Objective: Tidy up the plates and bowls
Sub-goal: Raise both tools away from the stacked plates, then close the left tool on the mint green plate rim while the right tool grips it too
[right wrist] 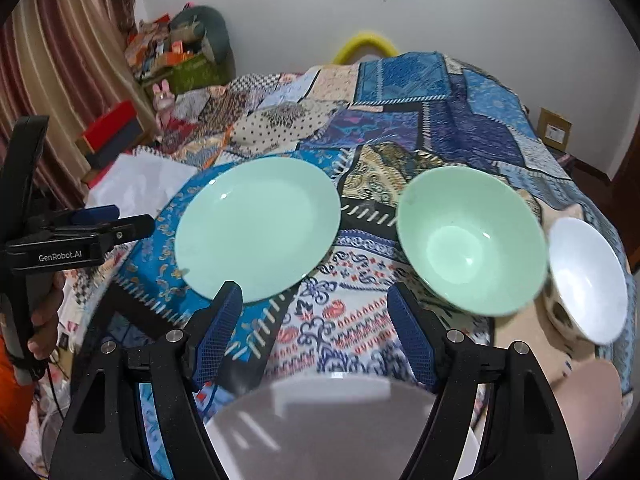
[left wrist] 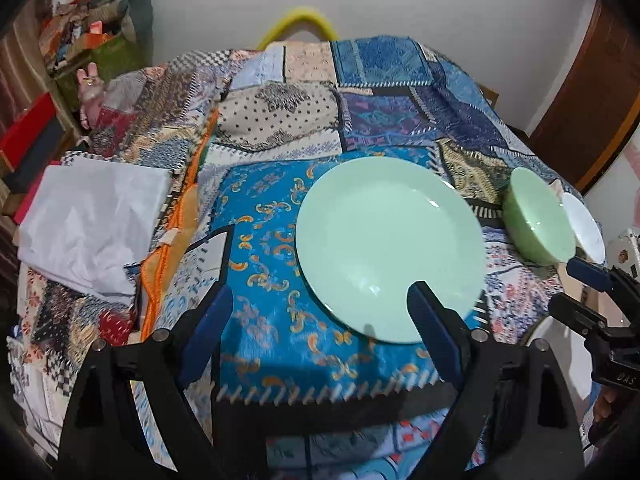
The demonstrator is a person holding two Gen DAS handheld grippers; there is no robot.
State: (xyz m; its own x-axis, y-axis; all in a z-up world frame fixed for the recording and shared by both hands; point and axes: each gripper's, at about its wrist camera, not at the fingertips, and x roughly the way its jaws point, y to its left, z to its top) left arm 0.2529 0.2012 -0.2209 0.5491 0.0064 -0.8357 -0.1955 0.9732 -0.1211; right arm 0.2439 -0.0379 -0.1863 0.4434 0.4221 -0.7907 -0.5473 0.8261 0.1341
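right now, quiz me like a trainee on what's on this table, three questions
1. True or false: the green bowl sits on the green plate.
2. In the right wrist view, what lies right of the green bowl: A) white bowl B) red mug C) fork?
3. Fill in: the left gripper and the right gripper both stand ____, holding nothing.

Key: 1 false, they sit apart on the patchwork cloth; 2 A; 3 open.

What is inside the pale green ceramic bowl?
Nothing: the pale green ceramic bowl shows only a bare glossy inside with light reflections. The patchwork cloth beneath its base is covered.
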